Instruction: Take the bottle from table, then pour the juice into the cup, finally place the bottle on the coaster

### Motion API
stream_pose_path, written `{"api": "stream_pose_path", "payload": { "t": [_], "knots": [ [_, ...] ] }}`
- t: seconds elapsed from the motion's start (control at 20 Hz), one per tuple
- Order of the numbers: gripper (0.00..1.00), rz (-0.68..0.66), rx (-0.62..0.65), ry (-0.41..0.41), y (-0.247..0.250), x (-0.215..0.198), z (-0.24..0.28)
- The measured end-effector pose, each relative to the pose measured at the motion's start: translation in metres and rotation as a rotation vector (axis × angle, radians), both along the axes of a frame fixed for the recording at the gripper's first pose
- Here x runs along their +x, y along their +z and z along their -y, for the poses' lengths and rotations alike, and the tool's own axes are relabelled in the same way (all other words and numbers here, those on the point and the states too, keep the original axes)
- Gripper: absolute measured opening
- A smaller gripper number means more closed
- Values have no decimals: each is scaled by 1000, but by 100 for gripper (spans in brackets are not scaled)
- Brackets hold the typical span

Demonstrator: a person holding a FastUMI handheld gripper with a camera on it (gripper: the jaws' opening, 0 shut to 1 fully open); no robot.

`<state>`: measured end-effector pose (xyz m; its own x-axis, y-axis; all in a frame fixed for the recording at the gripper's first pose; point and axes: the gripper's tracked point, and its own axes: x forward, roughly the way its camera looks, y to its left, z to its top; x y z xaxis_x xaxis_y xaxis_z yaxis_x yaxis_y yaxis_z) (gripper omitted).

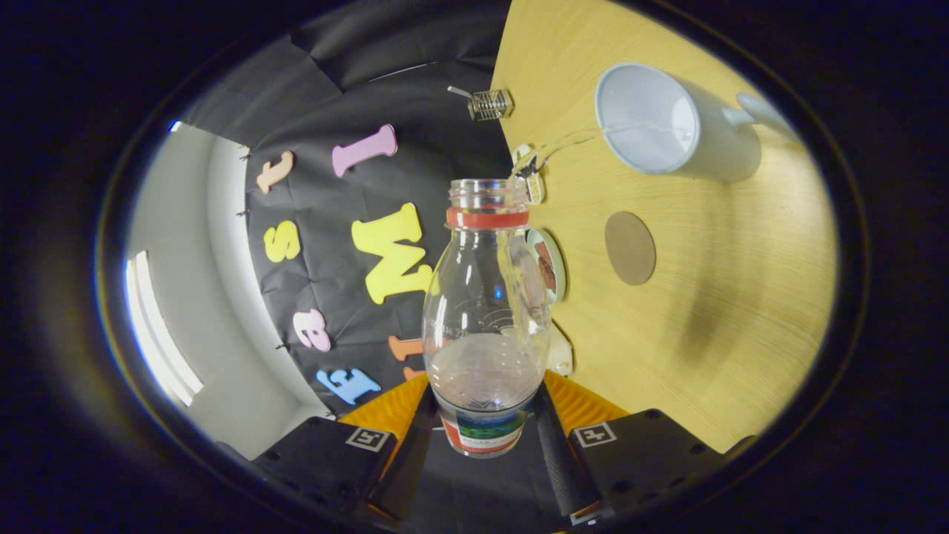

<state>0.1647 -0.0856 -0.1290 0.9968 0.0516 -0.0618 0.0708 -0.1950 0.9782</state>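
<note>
My gripper [482, 419] is shut on a clear plastic bottle [485, 311], both fingers [554, 445] pressing its labelled lower part. The bottle has a red ring at its neck and an open mouth with no cap. Its lower part looks hazy; I cannot tell how much juice is in it. The gripper is rolled over, so the wooden table [712, 326] stands to the right of the bottle. A white cup [652, 122] with a handle stands on it beyond and right of the bottle's mouth, its inside plain white. A round brown coaster [630, 248] lies nearer, right of the bottle's shoulder.
A small round dish [552, 263] sits at the table's edge just behind the bottle. A little tag on a thin cord [530, 178] lies near the bottle's mouth, the cord running toward the cup. A small wire object [489, 104] sits farther along the edge.
</note>
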Motion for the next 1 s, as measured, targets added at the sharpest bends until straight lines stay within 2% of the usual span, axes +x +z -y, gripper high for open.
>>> {"api": "stream_pose_path", "payload": {
  "t": [1.0],
  "knots": [
    [75,25,61,0,19,10,3]
  ]
}}
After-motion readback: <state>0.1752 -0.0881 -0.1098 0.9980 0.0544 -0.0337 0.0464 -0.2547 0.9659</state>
